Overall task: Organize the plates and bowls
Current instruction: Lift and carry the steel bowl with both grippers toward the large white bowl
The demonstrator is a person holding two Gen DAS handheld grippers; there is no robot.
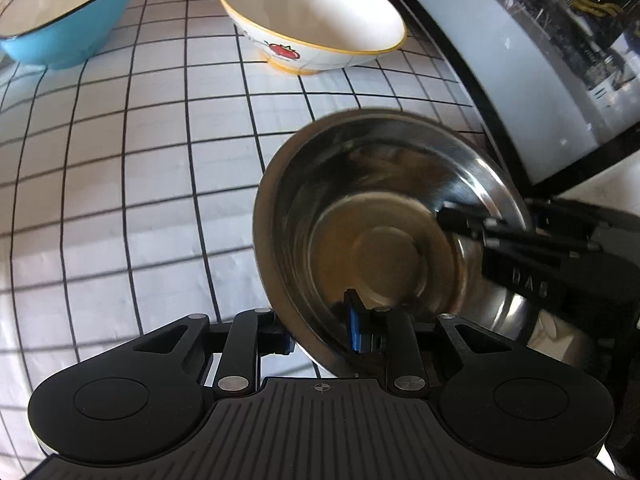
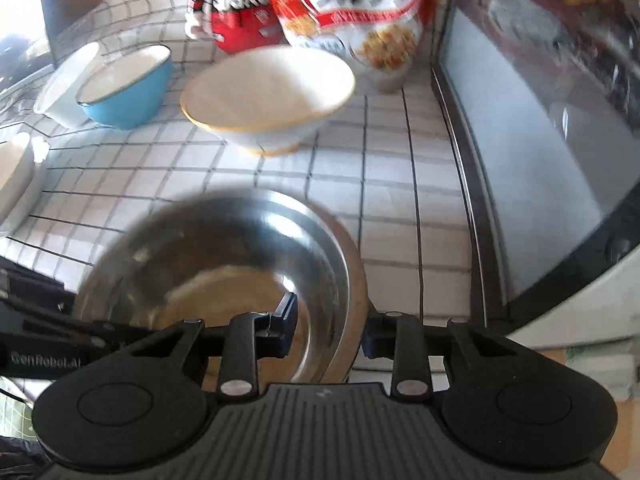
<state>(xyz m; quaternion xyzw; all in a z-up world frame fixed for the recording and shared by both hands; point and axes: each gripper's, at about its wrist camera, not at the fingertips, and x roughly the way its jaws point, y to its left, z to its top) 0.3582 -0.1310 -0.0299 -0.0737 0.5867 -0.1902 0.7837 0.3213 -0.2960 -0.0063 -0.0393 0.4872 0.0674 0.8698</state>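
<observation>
The steel bowl [image 1: 384,236] sits in the near right part of the grid-patterned tablecloth [image 1: 120,168], close beside the black-framed appliance door [image 1: 500,92] on the right. It is round, so it has no long axis; its mouth faces up and tips toward the left wrist camera, the far rim standing higher than the near one. Whether its base rests on the cloth or is lifted clear cannot be told, as the bowl is motion-blurred in both views.

The left gripper [image 1: 320,334] straddles the bowl's near-left rim: one blue-padded finger [image 1: 356,328] is inside the bowl, the other outside under the wall, the two drawn in to a narrow gap with the rim between them. The right gripper [image 2: 330,330] takes the opposite rim the same way, with one finger [image 2: 284,320] inside the bowl and the other outside its right wall, the wall pinched between them.

Farther back on the cloth stands the white bowl with a yellow rim [image 1: 312,20], upright, a tomato printed on its side. To its left is the blue bowl [image 1: 68,12], also upright, and in the right wrist view a white dish [image 2: 66,84] lies just beyond it on the left. A red cereal bag [image 2: 360,12] and a red box [image 2: 240,12] stand at the far edge.
</observation>
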